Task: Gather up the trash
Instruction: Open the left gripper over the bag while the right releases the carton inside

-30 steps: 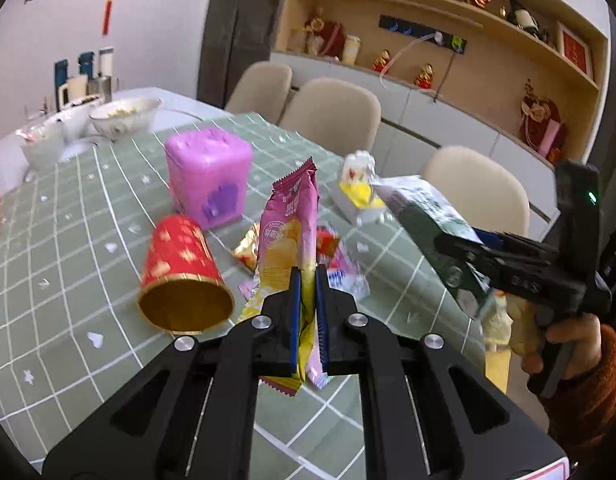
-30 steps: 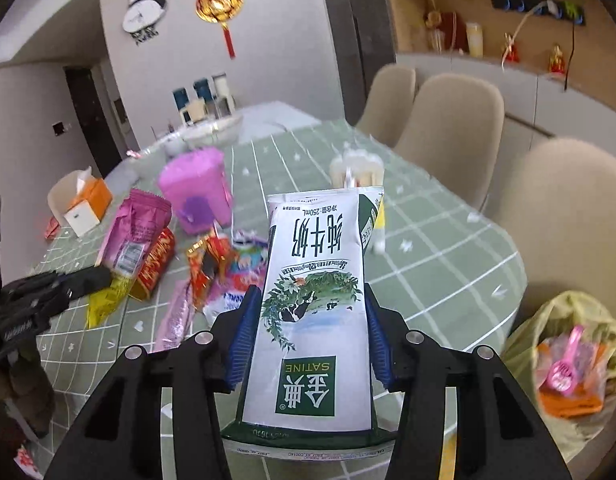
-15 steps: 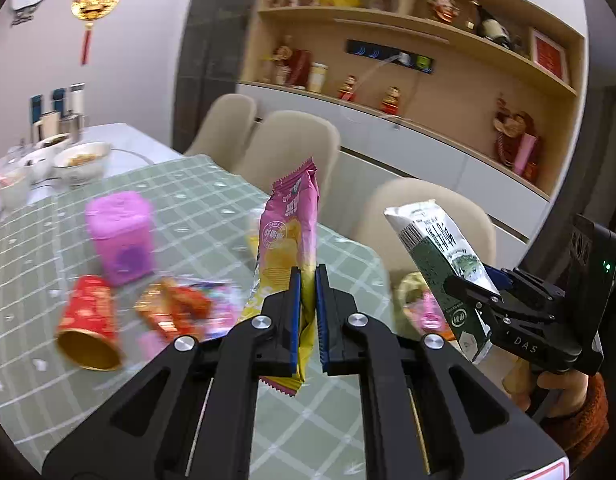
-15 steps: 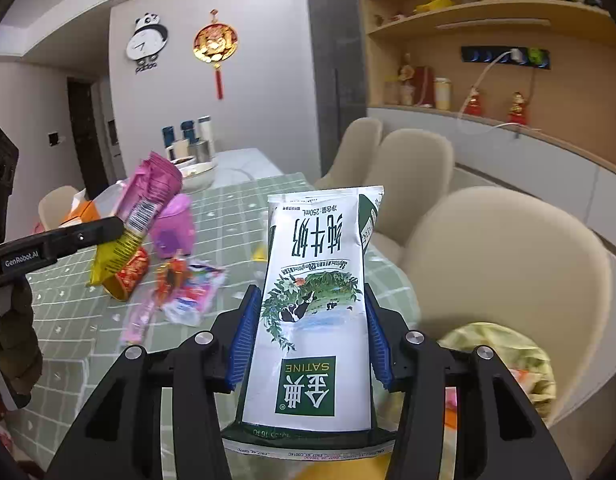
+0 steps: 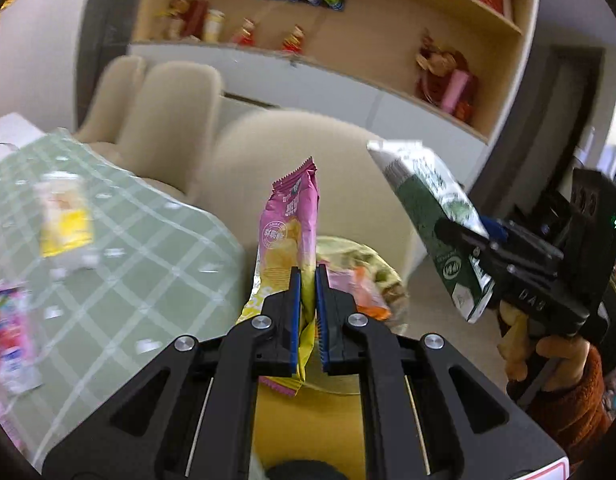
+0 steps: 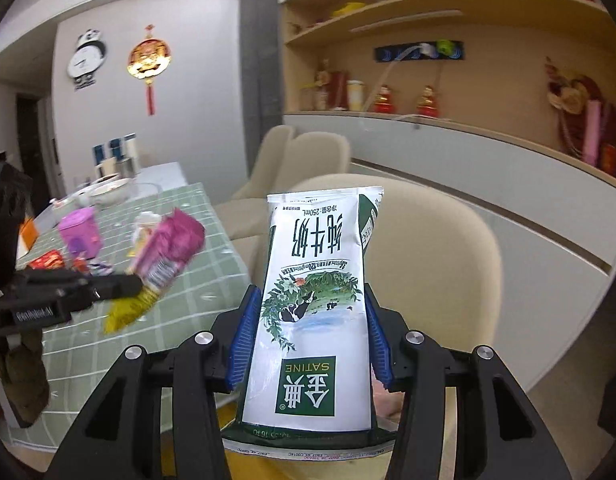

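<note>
Left gripper (image 5: 307, 292) is clamped on a pink and yellow chip bag (image 5: 290, 236), jaws nearly together, bag standing upright between the blue pads. Right gripper (image 6: 306, 320) is clamped on a white and green milk carton (image 6: 313, 308), jaws wide around its sides, carton upright with its print upside down. In the left wrist view the carton (image 5: 431, 216) and right gripper sit to the right of the left gripper, held by a hand (image 5: 555, 356) in an orange-brown sleeve. Just beyond and below the left gripper lies a yellow-green trash bag (image 5: 367, 264) with pink and orange scraps inside, in front of a beige chair (image 5: 308, 152). Left of the gripper, the green checked worktop (image 5: 148, 240) carries a blurred yellow-white box (image 5: 64, 220) and wrappers (image 5: 8, 332). In the right wrist view a pink box (image 6: 82, 232) stands on the worktop, far left of the gripper.
</note>
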Demonstrator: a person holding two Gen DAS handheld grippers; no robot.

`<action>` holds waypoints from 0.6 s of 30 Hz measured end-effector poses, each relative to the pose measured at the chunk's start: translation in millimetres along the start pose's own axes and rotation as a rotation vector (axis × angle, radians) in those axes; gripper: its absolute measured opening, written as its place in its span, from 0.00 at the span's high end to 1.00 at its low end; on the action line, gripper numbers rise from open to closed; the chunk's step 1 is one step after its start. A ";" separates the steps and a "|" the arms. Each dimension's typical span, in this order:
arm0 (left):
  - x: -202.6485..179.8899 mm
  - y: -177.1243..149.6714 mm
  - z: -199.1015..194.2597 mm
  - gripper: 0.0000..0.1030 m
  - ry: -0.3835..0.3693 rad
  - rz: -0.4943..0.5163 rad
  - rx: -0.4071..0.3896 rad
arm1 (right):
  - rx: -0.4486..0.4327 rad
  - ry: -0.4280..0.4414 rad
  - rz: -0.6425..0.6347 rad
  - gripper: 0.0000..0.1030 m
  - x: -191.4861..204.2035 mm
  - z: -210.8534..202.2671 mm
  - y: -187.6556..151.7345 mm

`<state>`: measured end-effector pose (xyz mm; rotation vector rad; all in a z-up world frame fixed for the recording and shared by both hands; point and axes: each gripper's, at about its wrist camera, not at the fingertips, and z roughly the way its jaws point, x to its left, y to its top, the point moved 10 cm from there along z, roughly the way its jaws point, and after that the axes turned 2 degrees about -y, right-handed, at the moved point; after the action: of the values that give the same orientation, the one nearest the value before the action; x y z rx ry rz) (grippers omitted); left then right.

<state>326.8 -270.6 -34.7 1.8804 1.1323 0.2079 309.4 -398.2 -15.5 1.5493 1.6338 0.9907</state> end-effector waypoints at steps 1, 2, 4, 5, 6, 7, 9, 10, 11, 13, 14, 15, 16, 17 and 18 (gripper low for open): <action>-3.4 -0.9 10.3 0.93 -0.007 0.000 0.014 | 0.004 -0.012 0.011 0.55 -9.8 1.1 -1.8; -8.1 -2.3 25.2 0.93 -0.019 -0.002 0.036 | 0.009 -0.024 0.021 0.55 -18.6 2.4 -3.9; -15.9 -3.0 47.1 0.93 -0.043 0.000 0.065 | 0.018 -0.042 0.032 0.55 -30.8 4.1 -7.8; -20.6 -2.6 60.1 0.93 -0.054 0.007 0.074 | 0.022 -0.053 0.034 0.55 -36.5 5.3 -9.4; -24.3 -1.6 69.3 0.93 -0.060 0.015 0.080 | 0.026 -0.064 0.037 0.55 -42.3 6.8 -10.8; -28.0 -1.7 77.8 0.93 -0.067 0.022 0.085 | 0.029 -0.070 0.041 0.55 -46.9 7.2 -12.5; -36.5 -4.2 100.6 0.90 -0.082 0.038 0.128 | 0.035 -0.080 0.058 0.55 -55.1 10.2 -16.3; -37.3 -5.8 106.6 0.82 -0.081 0.039 0.146 | 0.039 -0.080 0.067 0.55 -58.6 10.9 -18.6; -37.4 -6.2 113.4 0.78 -0.086 0.032 0.167 | 0.044 -0.075 0.077 0.55 -61.1 12.5 -21.4; -33.6 -3.6 113.2 0.73 -0.096 0.007 0.163 | 0.059 -0.057 0.088 0.55 -60.8 18.6 -27.9; -29.4 -1.2 108.1 0.72 -0.090 -0.007 0.150 | 0.065 -0.049 0.087 0.55 -58.5 22.8 -30.6; -24.9 0.3 101.7 0.67 -0.082 -0.016 0.140 | 0.074 -0.038 0.081 0.55 -55.1 29.8 -34.4; -21.5 0.9 94.6 0.64 -0.072 -0.022 0.128 | 0.079 -0.031 0.077 0.55 -52.9 35.1 -37.2; -17.7 0.8 83.1 0.63 -0.060 -0.021 0.111 | 0.086 -0.020 0.073 0.55 -49.7 41.3 -39.5; -15.9 0.7 74.5 0.61 -0.053 -0.017 0.100 | 0.096 0.001 0.069 0.55 -43.2 51.4 -43.8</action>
<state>358.5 -328.5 -72.7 1.9519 1.1405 0.0929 335.7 -437.5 -80.2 1.6785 1.6601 0.9618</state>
